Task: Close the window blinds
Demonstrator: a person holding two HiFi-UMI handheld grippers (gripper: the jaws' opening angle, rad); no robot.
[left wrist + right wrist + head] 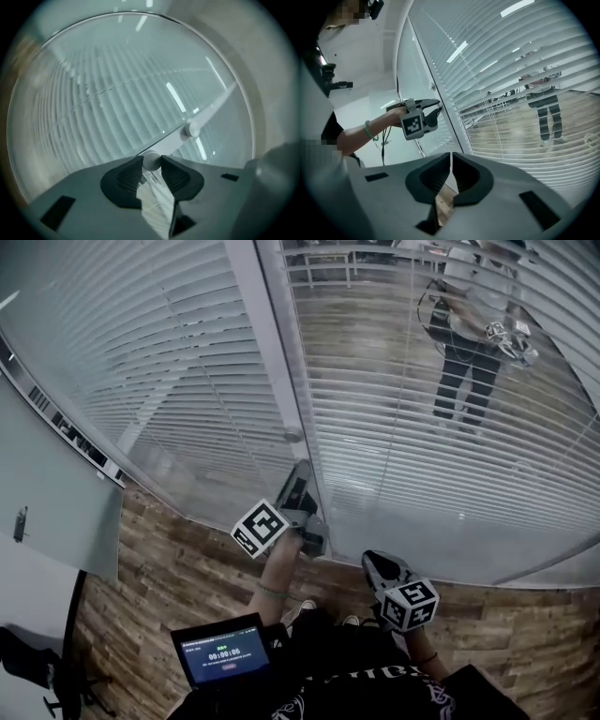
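pinching the small round end of the tilt wand, the left gripper is clenched on it close against the window blinds, whose slats lie open. the right gripper sits nearer the person, jaws closed on nothing. the wand looks light, thin and slick, so i'd grip at the knob and twist gently.
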